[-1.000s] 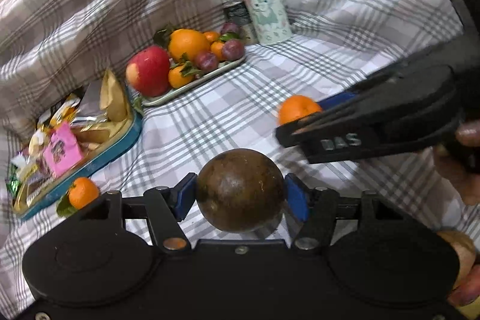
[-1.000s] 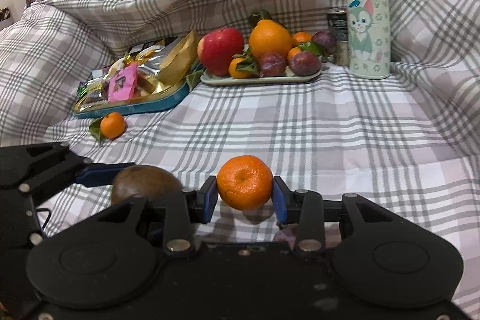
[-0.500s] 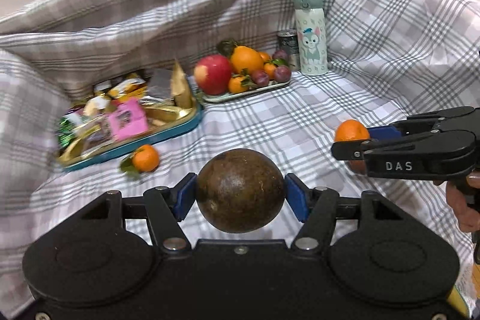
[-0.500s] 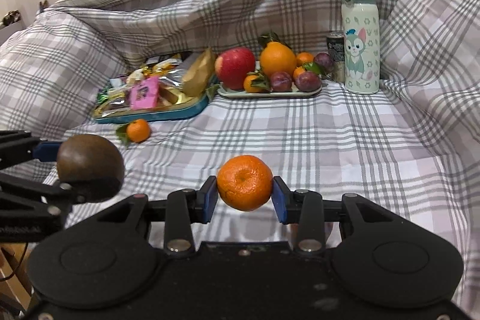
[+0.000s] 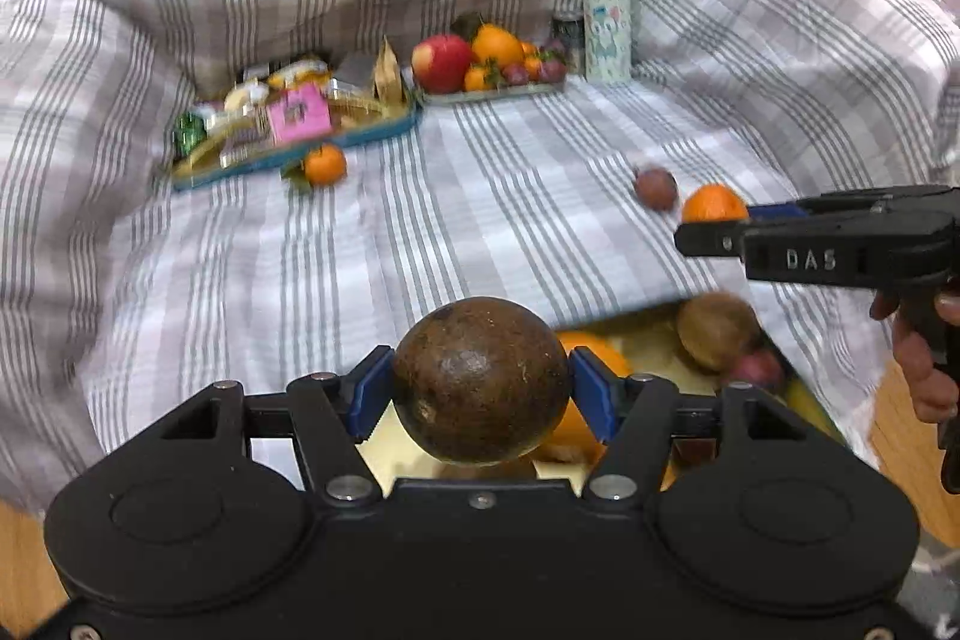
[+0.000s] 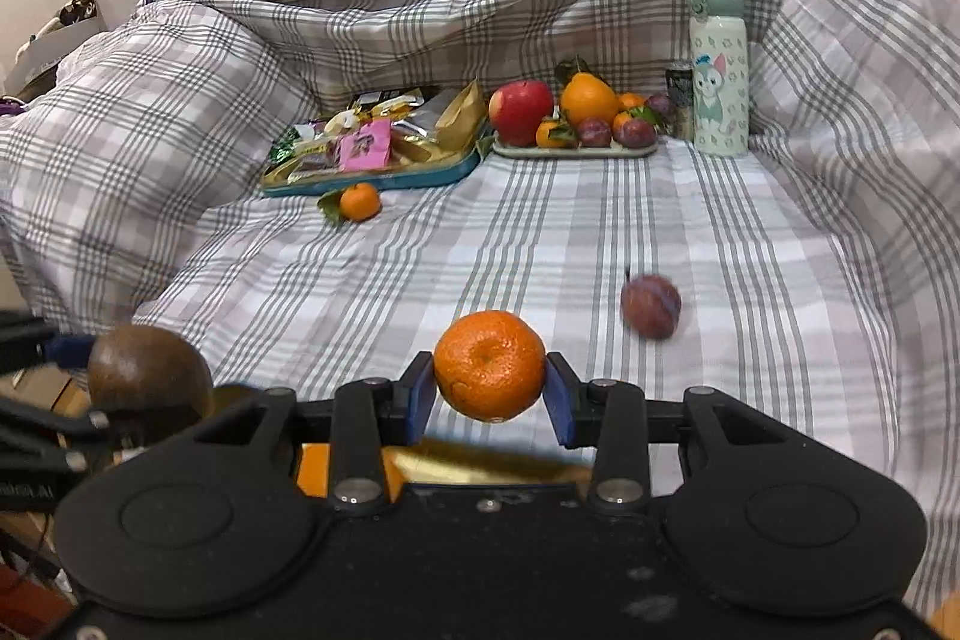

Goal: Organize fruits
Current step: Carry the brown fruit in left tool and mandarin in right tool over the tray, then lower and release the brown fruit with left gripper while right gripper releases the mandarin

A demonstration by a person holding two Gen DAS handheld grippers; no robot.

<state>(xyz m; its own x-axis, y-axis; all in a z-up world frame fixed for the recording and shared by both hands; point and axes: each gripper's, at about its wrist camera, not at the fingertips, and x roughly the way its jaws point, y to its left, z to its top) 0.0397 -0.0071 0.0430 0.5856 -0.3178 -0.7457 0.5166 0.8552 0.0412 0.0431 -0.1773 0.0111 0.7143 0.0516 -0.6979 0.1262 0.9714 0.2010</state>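
Fruits fill both our tools: the left tool (image 5: 480, 388) is clamped on a brown fruit (image 5: 480, 379), and the right tool (image 6: 489, 397) grips a mandarin (image 6: 489, 364), blue pads pressing each side. Both grips look unchanged from a second ago, yet both tools have drawn back and up from the far trays. The fruit tray (image 6: 576, 152), with its apple (image 6: 521, 112), orange (image 6: 588, 100) and plums, and the snack tray (image 6: 372, 181) beside it now look smaller and farther off, as does the bottle (image 6: 718, 70) to their right. One loose mandarin (image 6: 359, 202) lies on the cloth (image 6: 540, 232) just in front of the snack tray, as before. A plum (image 6: 651, 305) now shows on the cloth ahead of the right tool; the earlier frames did not show it. Below the left tool, past the near edge of the cloth, a yellow bin (image 5: 654, 346) has come into view, holding an orange, a brownish fruit and a purple one. A hand (image 5: 921, 358) holds the right tool's handle at the right edge of the left view. The left view is blurred.
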